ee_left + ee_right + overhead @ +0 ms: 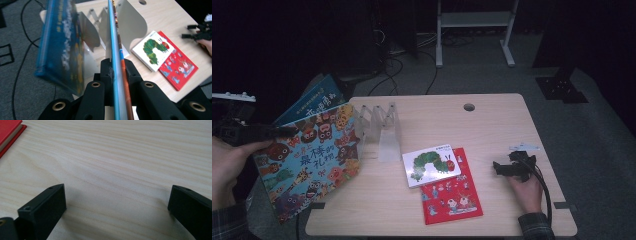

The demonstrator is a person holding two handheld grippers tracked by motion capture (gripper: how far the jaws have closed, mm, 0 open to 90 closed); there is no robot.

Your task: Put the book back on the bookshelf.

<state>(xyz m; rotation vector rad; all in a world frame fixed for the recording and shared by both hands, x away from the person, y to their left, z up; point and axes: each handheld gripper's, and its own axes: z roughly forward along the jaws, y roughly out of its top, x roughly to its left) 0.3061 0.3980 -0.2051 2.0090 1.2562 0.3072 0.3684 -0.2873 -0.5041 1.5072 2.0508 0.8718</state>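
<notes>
While the left gripper is clamped on the picture book, hanging off the desk's left edge by the rack, keep it upright and line it up with a slot. Right gripper rests spread wide, holding nothing, near the right edge.

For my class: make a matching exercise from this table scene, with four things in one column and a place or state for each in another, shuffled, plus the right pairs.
1. animal picture book
2. caterpillar book
3. red book
4. right gripper

A. lies flat under another book
B. open, resting on the table
C. clamped in the left gripper
D. lies on top of another book

Pairs: 1-C, 2-D, 3-A, 4-B
</notes>
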